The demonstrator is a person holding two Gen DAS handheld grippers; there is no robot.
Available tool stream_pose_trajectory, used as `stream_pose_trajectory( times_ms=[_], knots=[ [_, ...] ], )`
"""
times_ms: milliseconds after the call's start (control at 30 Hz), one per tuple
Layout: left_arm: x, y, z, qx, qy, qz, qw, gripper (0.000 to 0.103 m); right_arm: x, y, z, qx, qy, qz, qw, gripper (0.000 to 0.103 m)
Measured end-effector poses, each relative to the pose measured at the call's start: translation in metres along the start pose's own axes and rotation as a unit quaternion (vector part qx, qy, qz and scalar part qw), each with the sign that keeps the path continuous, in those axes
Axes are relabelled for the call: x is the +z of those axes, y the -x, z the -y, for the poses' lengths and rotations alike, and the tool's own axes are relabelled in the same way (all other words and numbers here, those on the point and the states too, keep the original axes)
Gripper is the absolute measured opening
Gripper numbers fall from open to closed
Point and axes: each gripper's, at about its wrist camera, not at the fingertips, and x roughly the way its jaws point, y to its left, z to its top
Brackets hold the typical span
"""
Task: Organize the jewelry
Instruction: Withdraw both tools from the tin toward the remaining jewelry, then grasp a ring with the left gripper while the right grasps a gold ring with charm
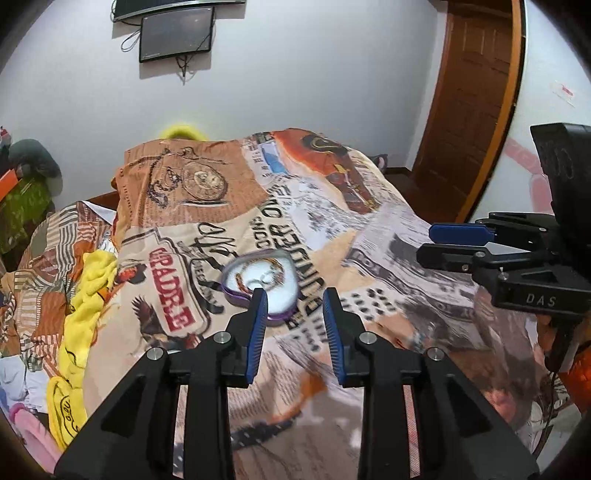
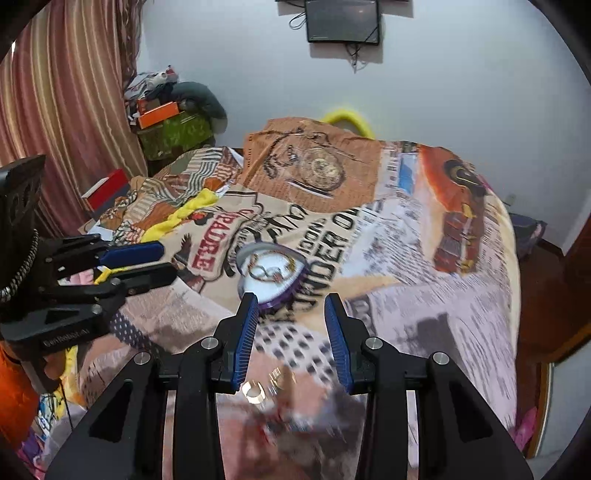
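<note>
**Heart-shaped jewelry box on the bed, both grippers empty**

A purple heart-shaped jewelry box with a white lining (image 1: 263, 282) lies open on a bed covered by a newspaper-and-poster print blanket (image 1: 388, 229). Inside it rest a beaded bracelet and some rings (image 2: 271, 271), tangled together.

The right wrist view alone shows loose silver-coloured rings (image 2: 255, 392) on the blanket, blurred, low between the right hand-held gripper (image 2: 291, 325) fingers and nearer the camera than the box; it also shows striped red curtains (image 2: 62, 103) and a pile of boxes and clothes (image 2: 173, 118) in the corner. The left wrist view alone shows a brown wooden door (image 1: 476, 92) and a small blurred ring-like item (image 1: 419, 338) on the blanket to the right of its fingers. Both views catch a dark wall-mounted screen (image 1: 176, 34).

In the left wrist view the heart's point faces toward the camera and slightly right, its lobes away, so its long axis runs roughly away from the gripper.

The left hand-held gripper (image 1: 295, 314) has its blue-padded fingers apart with nothing between them; the box sits just beyond the left fingertip, which overlaps its near edge. The right hand-held gripper is likewise spread and empty, the box ahead and slightly left of its gap.
</note>
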Motion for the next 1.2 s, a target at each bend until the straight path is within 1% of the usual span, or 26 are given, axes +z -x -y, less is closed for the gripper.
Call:
stream_pose_trajectory(
  times_ms=[133, 200, 400, 533, 667, 800, 833, 867, 967, 1067, 1200],
  knots=[
    [-0.011, -0.001, 0.016, -0.008, -0.007, -0.013, 0.9999, 0.03, -0.02, 0.012, 0.01, -0.003, -0.016, -0.005, 1.0, 0.035],
    [-0.017, -0.006, 0.022, -0.012, -0.007, -0.023, 0.9996, 0.03, -0.031, 0.014, 0.017, -0.008, -0.024, -0.012, 1.0, 0.037],
    [-0.038, -0.033, 0.042, -0.03, -0.012, -0.065, 0.9973, 0.03, -0.058, 0.014, 0.027, -0.011, -0.032, -0.034, 0.999, 0.037],
    [-0.046, -0.052, 0.051, -0.035, -0.016, -0.085, 0.9956, 0.03, -0.072, 0.01, 0.032, -0.013, -0.034, -0.047, 0.998, 0.037],
    [-0.049, -0.072, 0.051, -0.042, 0.001, -0.104, 0.9937, 0.03, -0.078, 0.005, 0.034, -0.005, -0.035, -0.054, 0.998, 0.037],
    [-0.051, -0.083, 0.051, -0.059, 0.014, -0.11, 0.992, 0.018, -0.079, 0.002, 0.032, 0.005, -0.034, -0.054, 0.998, 0.037],
    [-0.051, -0.086, 0.052, -0.058, 0.014, -0.109, 0.9923, 0.016, -0.079, 0.001, 0.032, 0.007, -0.035, -0.053, 0.998, 0.037],
    [-0.053, -0.088, 0.052, -0.056, 0.016, -0.108, 0.9925, 0.011, -0.079, 0.0, 0.031, 0.011, -0.035, -0.054, 0.998, 0.037],
    [-0.055, -0.092, 0.05, -0.058, 0.03, -0.103, 0.9926, 0.005, -0.076, -0.004, 0.03, 0.021, -0.035, -0.053, 0.998, 0.037],
    [-0.056, -0.091, 0.045, -0.063, 0.044, -0.098, 0.9922, 0.004, -0.074, -0.009, 0.026, 0.029, -0.03, -0.056, 0.998, 0.037],
    [-0.059, -0.084, 0.043, -0.056, 0.045, -0.091, 0.9933, 0.002, -0.072, -0.017, 0.019, 0.032, -0.019, -0.06, 0.997, 0.037]
  ],
)
